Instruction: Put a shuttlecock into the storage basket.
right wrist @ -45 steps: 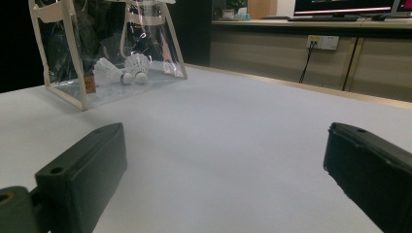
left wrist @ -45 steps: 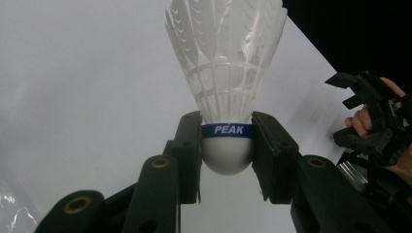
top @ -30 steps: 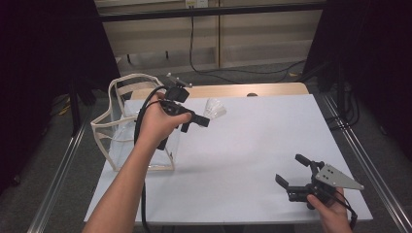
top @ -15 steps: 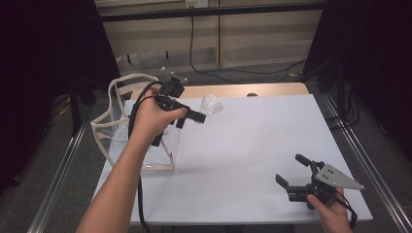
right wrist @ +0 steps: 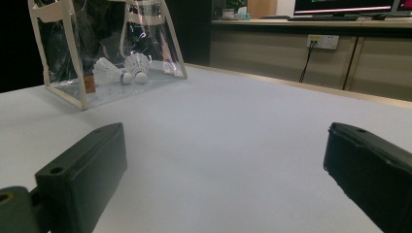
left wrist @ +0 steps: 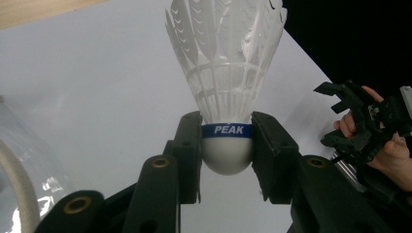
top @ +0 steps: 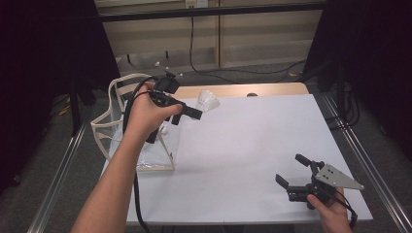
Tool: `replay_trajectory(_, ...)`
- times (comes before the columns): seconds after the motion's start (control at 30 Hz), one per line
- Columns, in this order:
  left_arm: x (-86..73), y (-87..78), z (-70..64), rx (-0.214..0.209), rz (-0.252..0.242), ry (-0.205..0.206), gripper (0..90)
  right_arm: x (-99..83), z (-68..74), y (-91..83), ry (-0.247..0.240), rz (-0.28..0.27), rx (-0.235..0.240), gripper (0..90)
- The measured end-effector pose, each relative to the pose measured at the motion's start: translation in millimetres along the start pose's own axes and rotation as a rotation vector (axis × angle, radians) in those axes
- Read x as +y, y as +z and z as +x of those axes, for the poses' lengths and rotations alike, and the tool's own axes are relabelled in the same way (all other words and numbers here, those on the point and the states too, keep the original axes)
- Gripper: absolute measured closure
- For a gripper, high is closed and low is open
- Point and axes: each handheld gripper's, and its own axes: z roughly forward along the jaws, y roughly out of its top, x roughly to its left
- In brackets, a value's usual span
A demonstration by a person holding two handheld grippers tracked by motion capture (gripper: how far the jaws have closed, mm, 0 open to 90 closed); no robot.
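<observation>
A white feather shuttlecock (left wrist: pixel 226 73) with a blue "PEAK" band has its cork clamped between the jaws of my left gripper (left wrist: pixel 227 145). In the high view the left gripper (top: pixel 194 112) holds the shuttlecock (top: pixel 208 101) above the table's far left, just right of a clear bag with cream trim (top: pixel 116 131). The bag (right wrist: pixel 73 53) stands upright with two shuttlecocks (right wrist: pixel 109 72) (right wrist: pixel 137 64) lying inside. My right gripper (top: pixel 291 174) rests low near the front right corner, its jaws wide apart and empty (right wrist: pixel 223 160).
The white table top (top: pixel 243 145) stretches between the bag and the right gripper. A wooden strip (top: pixel 262 90) runs along the far edge, with a cable and wall panels behind. Metal rails (top: pixel 359 160) flank the table.
My left gripper has carried the shuttlecock slightly farther back and left, closer to the bag's top. The right gripper has stayed put.
</observation>
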Motion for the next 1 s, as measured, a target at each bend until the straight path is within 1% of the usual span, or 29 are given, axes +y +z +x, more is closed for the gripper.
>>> replay_trajectory(0.17,0.5,-3.3,1.3,0.002,-0.002,0.000,65.8,-0.2,0.2,0.3,0.000,-0.001,0.002,1.5)
replay_trajectory(0.4,0.9,-9.6,4.1,0.018,-0.009,0.000,65.8,-0.1,0.0,0.2,0.001,-0.001,0.002,1.5)
replay_trajectory(0.57,1.3,-12.8,4.9,0.024,-0.008,0.000,65.8,0.0,0.2,0.0,0.000,0.001,0.003,1.5)
replay_trajectory(0.6,1.5,-13.5,4.7,0.018,-0.010,-0.003,65.8,0.0,0.2,-0.1,0.001,0.002,0.002,1.5)
replay_trajectory(0.83,2.7,-19.0,6.4,0.031,-0.009,0.002,65.7,0.1,0.2,-0.2,0.000,0.001,0.002,1.5)
replay_trajectory(1.0,2.8,-23.8,7.1,0.039,-0.016,-0.003,65.8,0.0,0.1,-0.1,0.000,0.001,0.002,1.5)
